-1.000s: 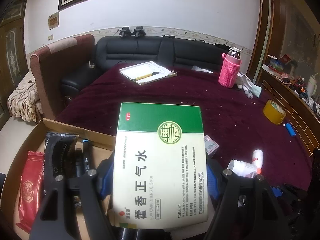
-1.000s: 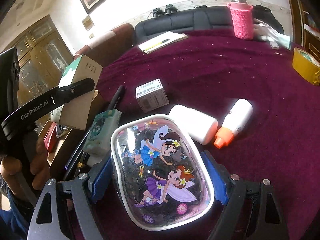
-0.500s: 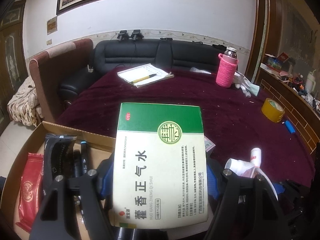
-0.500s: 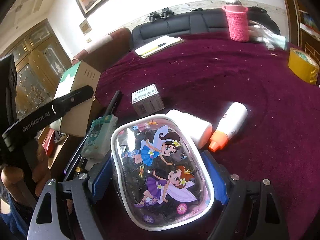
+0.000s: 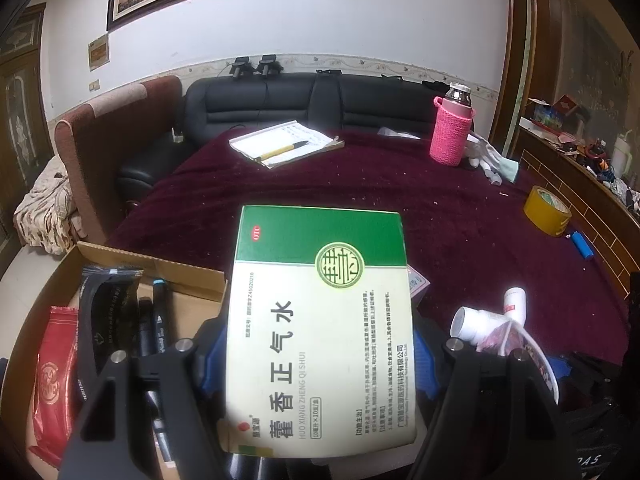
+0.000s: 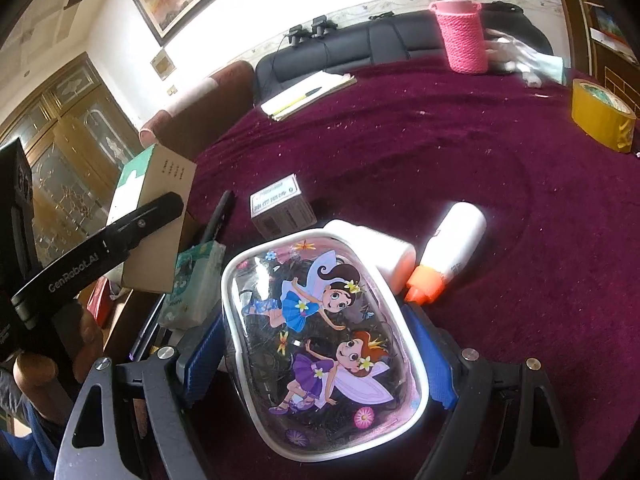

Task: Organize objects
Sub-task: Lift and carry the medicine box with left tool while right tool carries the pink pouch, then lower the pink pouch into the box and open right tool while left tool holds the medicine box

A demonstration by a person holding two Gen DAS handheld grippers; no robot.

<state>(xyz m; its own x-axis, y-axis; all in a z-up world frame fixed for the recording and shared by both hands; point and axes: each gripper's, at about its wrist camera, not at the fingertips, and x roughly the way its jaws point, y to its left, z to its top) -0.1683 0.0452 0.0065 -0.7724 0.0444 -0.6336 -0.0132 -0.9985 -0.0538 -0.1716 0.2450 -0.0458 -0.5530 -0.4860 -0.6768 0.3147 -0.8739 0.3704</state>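
Observation:
My left gripper [image 5: 320, 360] is shut on a green and white medicine box [image 5: 320, 320] and holds it above the edge of an open cardboard box [image 5: 160, 272]. The same medicine box [image 6: 156, 200] and left gripper show at the left of the right wrist view. My right gripper [image 6: 316, 348] is shut on a clear pouch with cartoon fairies [image 6: 320, 344], held just above the maroon tablecloth [image 6: 440, 152].
The cardboard box holds a red packet [image 5: 52, 376], a black packet [image 5: 100, 320] and pens. On the table lie a small carton [image 6: 280, 208], two white bottles [image 6: 452, 248], a tissue pack [image 6: 196, 284], a notebook with pen [image 5: 286, 148], a pink-sleeved flask [image 5: 452, 132] and yellow tape [image 5: 546, 210].
Both grippers have risen and tilted slightly, each keeping its object. The fairy pouch now shows at the lower right of the left wrist view.

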